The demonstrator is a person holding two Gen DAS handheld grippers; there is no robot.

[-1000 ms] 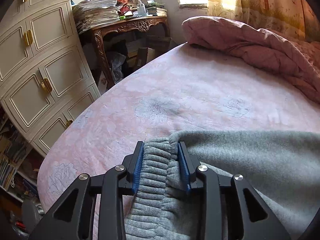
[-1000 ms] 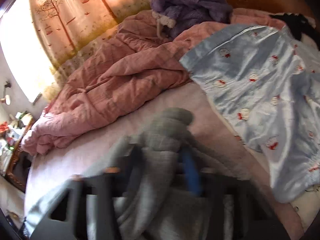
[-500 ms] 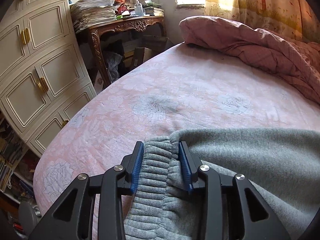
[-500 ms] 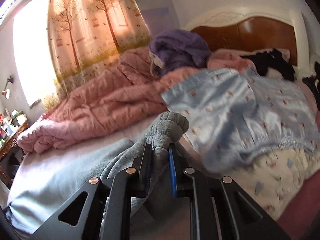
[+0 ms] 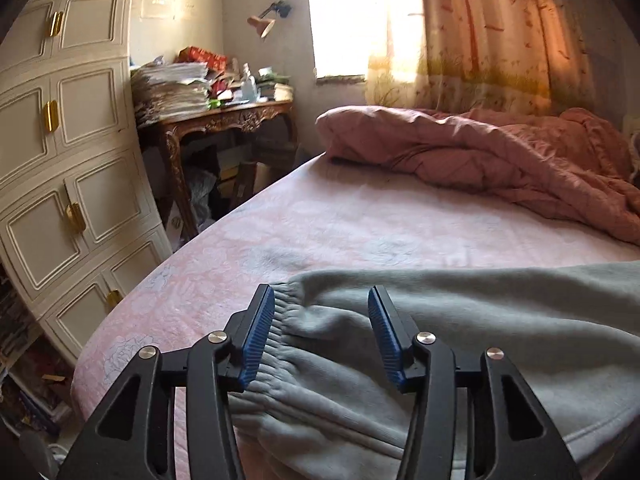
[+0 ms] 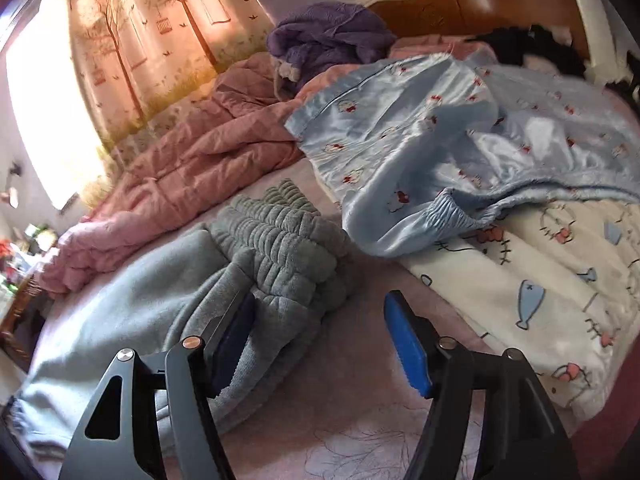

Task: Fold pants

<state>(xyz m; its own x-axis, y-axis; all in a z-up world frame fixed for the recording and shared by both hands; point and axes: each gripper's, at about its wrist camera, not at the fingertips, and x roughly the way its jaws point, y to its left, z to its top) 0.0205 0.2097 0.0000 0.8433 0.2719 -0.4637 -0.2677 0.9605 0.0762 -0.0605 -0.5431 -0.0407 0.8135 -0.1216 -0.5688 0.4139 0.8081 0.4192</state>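
Here, gray pants (image 5: 460, 320) between the spread left tool (image 5: 321, 334).

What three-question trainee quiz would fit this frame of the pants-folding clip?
1. True or false: the left gripper is clamped on the grey pants.
2. Which item lies just beyond the ribbed cuffs in the right wrist view? A) light blue printed garment B) a green towel C) a cardboard box
3. Fill in: the right gripper is ____, with only its left finger touching the pants.

Key: 1 false, it is open with the elastic waistband between its fingers; 2 A; 3 open.
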